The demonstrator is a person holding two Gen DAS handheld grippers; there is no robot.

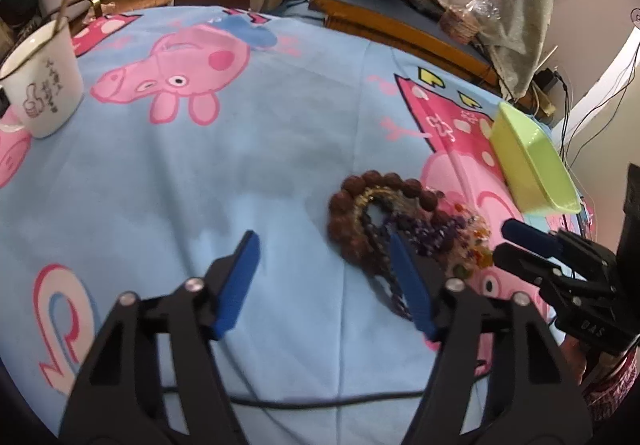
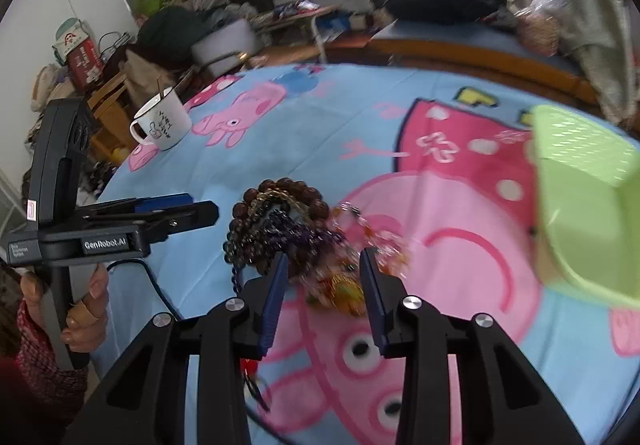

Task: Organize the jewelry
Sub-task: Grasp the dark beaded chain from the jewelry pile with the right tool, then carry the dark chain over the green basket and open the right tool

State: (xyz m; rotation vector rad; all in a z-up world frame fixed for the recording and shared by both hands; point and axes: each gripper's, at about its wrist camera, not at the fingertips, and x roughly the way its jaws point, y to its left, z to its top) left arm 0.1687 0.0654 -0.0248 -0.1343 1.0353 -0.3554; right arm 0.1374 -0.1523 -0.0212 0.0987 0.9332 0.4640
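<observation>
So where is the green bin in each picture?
Left wrist view: the green bin sits at the right edge, beyond the pile of bead bracelets.
Right wrist view: the green bin fills the right side, blurred and close, right of the pile of bead bracelets.
Shared landmark: the white mug stands at the far left in both.

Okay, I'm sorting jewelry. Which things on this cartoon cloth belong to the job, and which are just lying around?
For the job: bead pile, green tray.
Just lying about: mug, black cable.
</observation>
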